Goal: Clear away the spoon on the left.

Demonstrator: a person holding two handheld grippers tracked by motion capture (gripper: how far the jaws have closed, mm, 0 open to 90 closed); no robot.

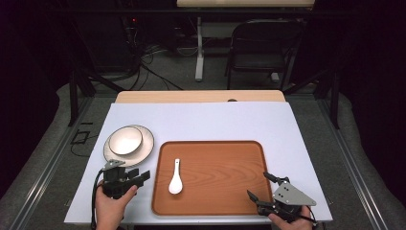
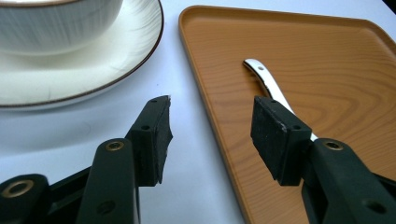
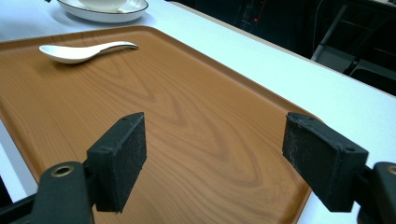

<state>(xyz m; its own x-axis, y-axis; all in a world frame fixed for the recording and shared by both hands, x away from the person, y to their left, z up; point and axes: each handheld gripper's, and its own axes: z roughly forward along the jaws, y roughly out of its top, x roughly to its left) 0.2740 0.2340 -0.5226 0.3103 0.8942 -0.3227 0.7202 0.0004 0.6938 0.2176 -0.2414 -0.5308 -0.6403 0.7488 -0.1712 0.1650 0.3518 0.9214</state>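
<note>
A white ceramic spoon [image 1: 175, 179] [image 2: 268, 81] [image 3: 79, 51] lies on the left part of a brown wooden tray [image 1: 220, 172] [image 2: 303, 56] [image 3: 177, 107], handle pointing away from me. A white bowl [image 1: 125, 140] [image 2: 56, 23] sits on a brown-rimmed plate [image 1: 146, 146] [image 2: 116, 56] [image 3: 112, 16] left of the tray. My left gripper [image 1: 142, 177] [image 2: 210, 130] is open beside the tray's left rim, one jaw over the spoon's handle, nothing held. At the tray's near right corner, my right gripper [image 1: 258, 186] [image 3: 212, 154] stands wide open and empty.
The tray and plate rest on a white mat [image 1: 201, 120] over a wooden table [image 1: 198, 97]. Beyond the far edge stand a black chair [image 1: 263, 43] and a white table leg [image 1: 199, 48], with cables on the floor.
</note>
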